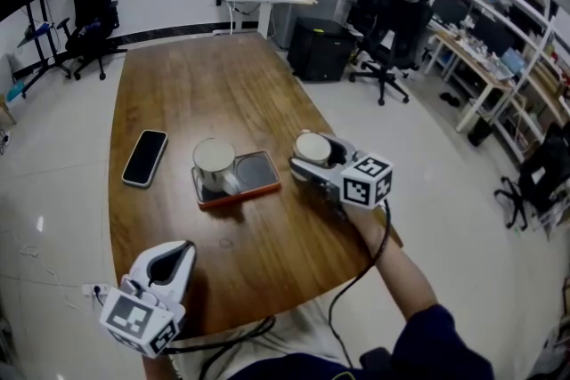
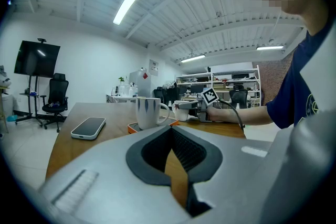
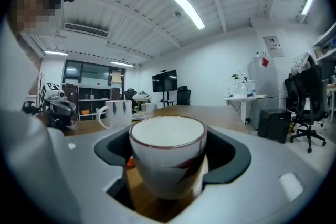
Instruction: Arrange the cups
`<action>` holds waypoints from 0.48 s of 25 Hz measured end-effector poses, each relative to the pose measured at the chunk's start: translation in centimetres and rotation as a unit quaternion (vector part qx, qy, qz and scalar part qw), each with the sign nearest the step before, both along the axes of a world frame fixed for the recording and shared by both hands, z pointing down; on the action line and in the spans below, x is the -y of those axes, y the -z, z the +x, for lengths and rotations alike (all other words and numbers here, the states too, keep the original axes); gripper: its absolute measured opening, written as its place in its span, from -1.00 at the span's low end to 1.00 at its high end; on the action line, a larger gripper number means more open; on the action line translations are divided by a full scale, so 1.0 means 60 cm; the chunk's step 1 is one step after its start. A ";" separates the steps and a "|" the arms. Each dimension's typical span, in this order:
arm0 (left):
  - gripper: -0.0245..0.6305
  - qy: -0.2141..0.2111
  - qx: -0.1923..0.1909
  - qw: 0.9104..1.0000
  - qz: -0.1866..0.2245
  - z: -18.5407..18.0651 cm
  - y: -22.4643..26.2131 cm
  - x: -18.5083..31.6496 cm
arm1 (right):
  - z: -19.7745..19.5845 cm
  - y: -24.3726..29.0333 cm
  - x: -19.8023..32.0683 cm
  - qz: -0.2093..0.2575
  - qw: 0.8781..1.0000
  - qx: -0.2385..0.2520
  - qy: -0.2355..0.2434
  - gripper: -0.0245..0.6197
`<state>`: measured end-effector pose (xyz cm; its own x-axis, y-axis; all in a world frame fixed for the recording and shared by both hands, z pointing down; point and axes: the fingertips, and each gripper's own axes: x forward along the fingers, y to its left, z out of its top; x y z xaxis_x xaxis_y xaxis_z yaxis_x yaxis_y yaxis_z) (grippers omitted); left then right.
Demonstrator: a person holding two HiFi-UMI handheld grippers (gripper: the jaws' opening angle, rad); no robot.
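A small white cup with a dark rim line and a reddish-brown mark sits between the jaws of my right gripper, which is shut on it. The gripper holds that cup just right of an orange tray at the table's middle. On the tray's left part stands a taller white mug with dark markings and a handle. My left gripper rests at the near left edge of the table, shut with nothing in it.
A black phone lies on the wooden table left of the tray. Office chairs, a white desk and shelves stand around the room beyond the table. The table's right edge is close under my right hand.
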<state>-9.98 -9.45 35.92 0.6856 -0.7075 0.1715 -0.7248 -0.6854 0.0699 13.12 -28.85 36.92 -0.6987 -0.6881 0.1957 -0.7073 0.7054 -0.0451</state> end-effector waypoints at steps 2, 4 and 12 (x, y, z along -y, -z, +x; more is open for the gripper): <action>-0.92 0.000 0.000 1.000 0.000 0.000 0.000 -0.001 | 0.006 0.001 -0.002 0.002 1.000 0.000 -0.011 0.29; -0.92 0.001 0.001 1.000 0.000 0.002 -0.002 -0.001 | 0.006 0.002 -0.007 0.005 1.000 0.000 -0.009 0.29; -0.92 0.012 0.005 1.000 0.002 -0.001 0.006 0.005 | -0.005 0.037 -0.033 0.057 0.998 0.031 0.004 0.29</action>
<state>-10.01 -9.72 35.58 0.6664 -0.7248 0.1747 -0.7420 -0.6677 0.0602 12.79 -26.89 34.73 -0.7125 -0.6978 0.0735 -0.7001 0.7140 -0.0079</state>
